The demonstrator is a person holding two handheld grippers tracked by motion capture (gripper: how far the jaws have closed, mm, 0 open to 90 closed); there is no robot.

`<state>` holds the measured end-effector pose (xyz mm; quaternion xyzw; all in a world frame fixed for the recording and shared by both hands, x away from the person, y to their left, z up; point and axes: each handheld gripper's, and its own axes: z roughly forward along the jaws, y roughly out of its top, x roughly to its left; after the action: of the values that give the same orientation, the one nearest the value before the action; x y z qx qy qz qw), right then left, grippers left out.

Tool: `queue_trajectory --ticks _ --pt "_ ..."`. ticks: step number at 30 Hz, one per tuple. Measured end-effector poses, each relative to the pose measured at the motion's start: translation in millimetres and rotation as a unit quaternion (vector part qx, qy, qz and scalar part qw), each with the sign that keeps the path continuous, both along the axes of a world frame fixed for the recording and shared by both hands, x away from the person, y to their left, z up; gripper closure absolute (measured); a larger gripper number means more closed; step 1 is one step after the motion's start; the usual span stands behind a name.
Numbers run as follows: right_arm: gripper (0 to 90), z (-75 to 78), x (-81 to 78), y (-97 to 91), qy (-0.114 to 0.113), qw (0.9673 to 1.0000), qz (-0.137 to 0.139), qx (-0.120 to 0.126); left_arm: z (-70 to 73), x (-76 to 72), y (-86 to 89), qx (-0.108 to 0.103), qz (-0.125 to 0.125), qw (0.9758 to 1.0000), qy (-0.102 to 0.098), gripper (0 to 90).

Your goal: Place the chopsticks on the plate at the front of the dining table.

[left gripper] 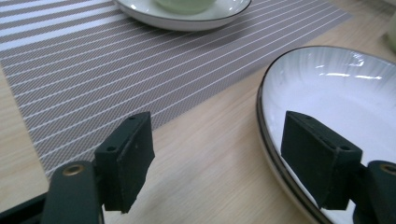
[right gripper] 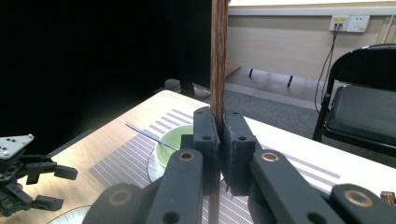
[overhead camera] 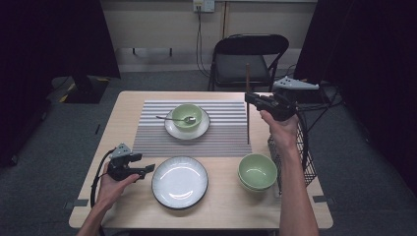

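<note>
- the wooden chopsticks (overhead camera: 248, 105) stand upright, clamped between the jaws of my right claw (overhead camera: 252, 100); the right gripper view shows the pads pressed tight on the dark wooden shaft (right gripper: 218, 56), which runs above and below the jaws.
- in the high view the lower tip of the chopsticks hangs over the right edge of the striped placemat (overhead camera: 147, 130).
- my right hand (overhead camera: 281, 129) holds that claw above the table (overhead camera: 125, 101), at its far right side, just beside the wire basket (overhead camera: 300, 157).
- my left claw (overhead camera: 149, 170) sits low at the near left of the table, jaws wide apart and holding nothing; it points toward the white plate (overhead camera: 180, 182).
- in the left gripper view one pad (left gripper: 130, 156) is over bare wood and the other over the dark rim of the white plate (left gripper: 327, 93).
- on the placemat stands a second white plate (overhead camera: 172, 129) carrying a green bowl (overhead camera: 187, 116) with a metal spoon (overhead camera: 169, 118) resting in it.
- two stacked green bowls (overhead camera: 257, 172) stand at the near right of the table, between the near white plate and the wire basket.
- a black folding chair (overhead camera: 246, 61) stands behind the far edge of the table.
</note>
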<state>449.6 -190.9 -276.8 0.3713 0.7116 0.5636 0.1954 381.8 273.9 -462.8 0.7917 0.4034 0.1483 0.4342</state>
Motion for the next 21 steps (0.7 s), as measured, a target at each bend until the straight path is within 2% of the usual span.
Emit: queue_trajectory --ticks 4,5,10,14,16,19,21 --pt "85.5 -0.9 -0.2 3.2 0.004 1.0 0.0 -0.004 6.2 1.3 -8.6 0.015 -0.01 0.9997 -0.014 25.8" --pt "85.5 -0.9 -0.4 3.9 0.004 1.0 0.002 -0.004 7.9 2.0 -11.3 0.01 -0.015 0.9998 -0.012 25.9" --pt "85.5 -0.5 -2.1 9.5 0.004 0.9999 0.009 0.001 17.9 4.3 -23.1 0.0 -0.03 0.9991 -0.03 26.0" --pt "85.5 0.3 -3.0 16.0 0.003 0.9998 0.019 0.004 24.8 5.5 -33.4 0.002 -0.042 0.9983 -0.04 27.6" --pt "85.5 0.0 -3.2 18.9 0.005 0.9997 0.023 0.005 27.8 6.6 -37.9 -0.004 -0.05 0.9977 -0.046 27.8" --pt "85.5 -1.3 -3.5 24.3 0.005 0.9995 0.029 0.013 34.1 8.0 -44.3 -0.016 -0.055 0.9968 -0.055 29.5" --pt "85.5 -1.3 -3.6 25.8 0.005 0.9994 0.031 0.013 35.8 8.4 -46.0 -0.015 -0.053 0.9968 -0.058 30.0"
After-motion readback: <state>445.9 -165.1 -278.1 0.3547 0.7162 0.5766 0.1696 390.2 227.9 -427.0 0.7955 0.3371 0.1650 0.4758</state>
